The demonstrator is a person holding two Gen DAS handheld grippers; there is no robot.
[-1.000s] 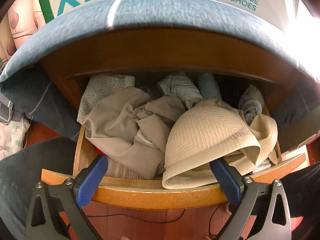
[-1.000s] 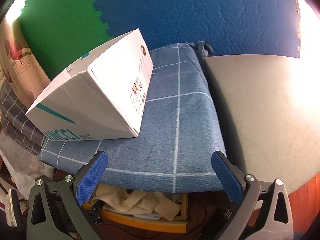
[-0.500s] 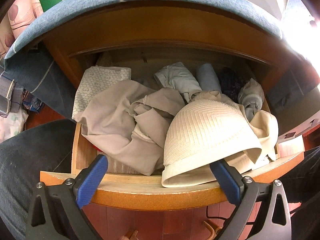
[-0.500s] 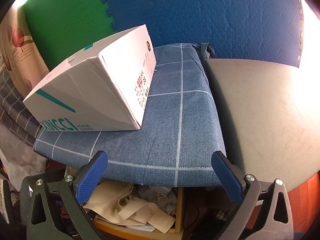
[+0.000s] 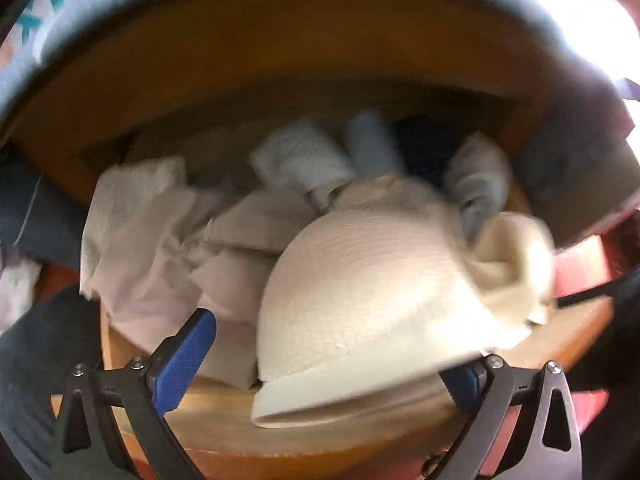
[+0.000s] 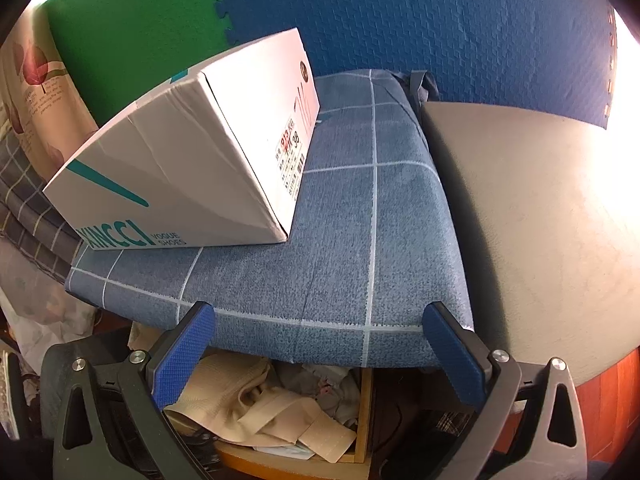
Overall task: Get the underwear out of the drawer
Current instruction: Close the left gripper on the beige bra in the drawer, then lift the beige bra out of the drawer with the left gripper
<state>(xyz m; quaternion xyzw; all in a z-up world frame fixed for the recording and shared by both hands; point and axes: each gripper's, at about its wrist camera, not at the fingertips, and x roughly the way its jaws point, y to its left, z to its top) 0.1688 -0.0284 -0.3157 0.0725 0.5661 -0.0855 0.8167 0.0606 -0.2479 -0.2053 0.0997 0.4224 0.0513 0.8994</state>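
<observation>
A: Count? We see one wooden drawer (image 5: 360,432), one ribbed cream underwear cup (image 5: 360,304) at 5 o'clock, three rolled grey pieces at 12.

B: Tongs? Left gripper (image 5: 320,364) wide, straddling the cup; right gripper (image 6: 320,352) wide, empty, over one blue checked cushion (image 6: 360,220) and one white shoebox (image 6: 192,168).

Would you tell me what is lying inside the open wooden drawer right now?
The drawer holds a cream ribbed padded cup at the front, crumpled beige cloth beside it, and pale grey-blue rolled pieces behind. Whatever lies beneath this pile is covered.
</observation>
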